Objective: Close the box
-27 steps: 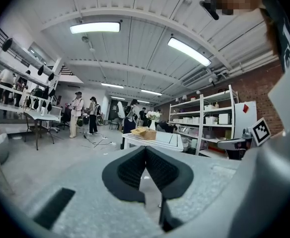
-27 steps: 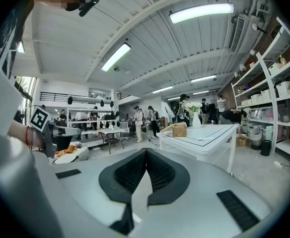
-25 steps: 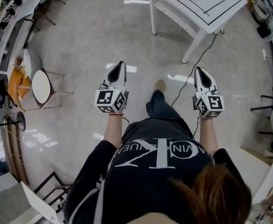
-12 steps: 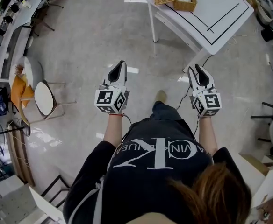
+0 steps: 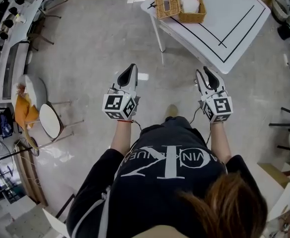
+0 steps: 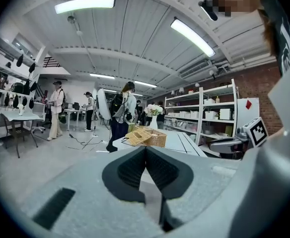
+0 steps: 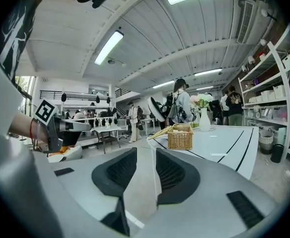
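1. Pale, glossy floor (image 5: 95, 43) with lamp glare on it.
2. White table (image 5: 234, 19) with black lines, ahead on the right.
3. Round-seat chair (image 5: 49, 121) and workbenches (image 5: 8, 43) at left.
4. Ribbed white ceiling (image 6: 135, 38) with long tube lights (image 6: 85, 5).
5. Brick wall (image 6: 256, 86) behind white shelves (image 6: 200, 108).
6. People (image 6: 122, 108) standing far off.

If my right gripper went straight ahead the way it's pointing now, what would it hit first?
Probably the near edge of the white table, just left of the wicker basket. The right gripper is open and empty, and nothing else shows in between, though depth is hard to judge.
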Demonstrator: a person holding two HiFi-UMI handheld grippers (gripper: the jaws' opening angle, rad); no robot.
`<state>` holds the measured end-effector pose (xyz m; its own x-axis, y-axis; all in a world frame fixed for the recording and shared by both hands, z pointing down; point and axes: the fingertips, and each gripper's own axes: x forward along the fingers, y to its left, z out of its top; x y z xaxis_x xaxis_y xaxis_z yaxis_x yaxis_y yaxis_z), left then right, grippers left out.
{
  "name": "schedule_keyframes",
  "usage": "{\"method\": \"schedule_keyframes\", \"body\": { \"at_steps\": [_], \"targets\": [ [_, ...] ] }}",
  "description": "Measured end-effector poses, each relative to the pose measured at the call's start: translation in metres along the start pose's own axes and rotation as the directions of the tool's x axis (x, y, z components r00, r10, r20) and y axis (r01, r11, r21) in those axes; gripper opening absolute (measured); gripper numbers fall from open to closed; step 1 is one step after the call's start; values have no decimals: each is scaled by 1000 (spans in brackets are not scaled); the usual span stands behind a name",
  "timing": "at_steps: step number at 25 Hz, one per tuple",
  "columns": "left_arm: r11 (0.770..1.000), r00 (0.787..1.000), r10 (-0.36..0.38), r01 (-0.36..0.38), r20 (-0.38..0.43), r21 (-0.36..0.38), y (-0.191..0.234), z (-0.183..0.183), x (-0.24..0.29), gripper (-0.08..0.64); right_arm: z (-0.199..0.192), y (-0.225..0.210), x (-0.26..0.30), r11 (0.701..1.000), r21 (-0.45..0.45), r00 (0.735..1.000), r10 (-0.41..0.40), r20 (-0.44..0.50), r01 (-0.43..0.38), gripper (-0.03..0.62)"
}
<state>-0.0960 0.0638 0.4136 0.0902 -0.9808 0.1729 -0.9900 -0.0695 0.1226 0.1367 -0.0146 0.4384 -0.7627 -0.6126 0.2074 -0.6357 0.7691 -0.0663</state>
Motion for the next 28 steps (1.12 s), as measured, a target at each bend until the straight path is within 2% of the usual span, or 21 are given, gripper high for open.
{"method": "schedule_keyframes", "body": {
  "at_steps": [6,16,23,28],
  "targets": [
    [999,999,-37,37,31,-11,4,6,49,11,-3,-20,30,999,-32,1000,3,-28,-4,123],
    [999,999,-27,28,35,-28,46,12,76,11,1,-17,79,996,-84,997,27,-67,-33,127],
    [995,994,-100,100,45,-1,85,34,124,11,10,-5,145,988,-153,995,22,-96,-37,133],
    [988,987,-157,157,10,6,111,40,164,11,18,1,196,975,-219,989,10,-148,-43,143]
  ]
}}
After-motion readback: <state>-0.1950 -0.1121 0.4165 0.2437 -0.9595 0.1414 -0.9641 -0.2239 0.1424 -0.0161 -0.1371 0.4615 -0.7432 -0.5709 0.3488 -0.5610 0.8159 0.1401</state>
